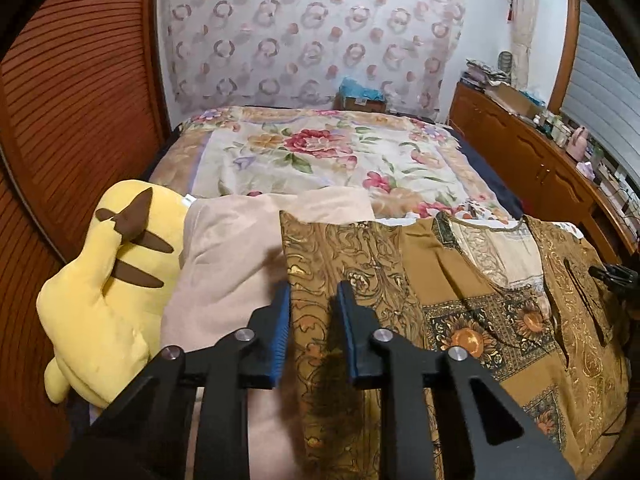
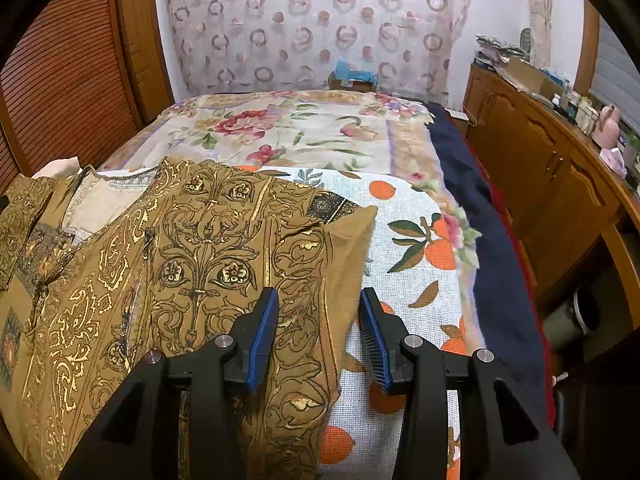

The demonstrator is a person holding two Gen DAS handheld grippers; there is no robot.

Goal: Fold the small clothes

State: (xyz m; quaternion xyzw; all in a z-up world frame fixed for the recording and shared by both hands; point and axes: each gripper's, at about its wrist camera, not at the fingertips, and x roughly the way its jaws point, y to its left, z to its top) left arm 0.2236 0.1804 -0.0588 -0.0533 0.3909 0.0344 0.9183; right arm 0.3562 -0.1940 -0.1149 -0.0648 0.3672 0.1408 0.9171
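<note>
A brown blouse with gold and dark ornament [image 1: 460, 304] lies spread on the bed, its neckline away from me; it also shows in the right wrist view [image 2: 192, 248]. My left gripper [image 1: 314, 292] is open, its blue-padded fingers straddling the blouse's left edge, where a sleeve lies. My right gripper [image 2: 318, 300] is open above the blouse's right sleeve edge, one finger over the cloth, the other over the orange-print sheet [image 2: 404, 248]. The right gripper's black tip [image 1: 612, 276] shows at the right edge of the left wrist view.
A yellow plush toy [image 1: 108, 288] and a beige pillow [image 1: 228, 268] lie left of the blouse. A floral blanket [image 1: 312, 152] covers the far bed. A wooden cabinet [image 2: 552, 184] with clutter runs along the right. A slatted wooden door [image 1: 68, 92] stands on the left.
</note>
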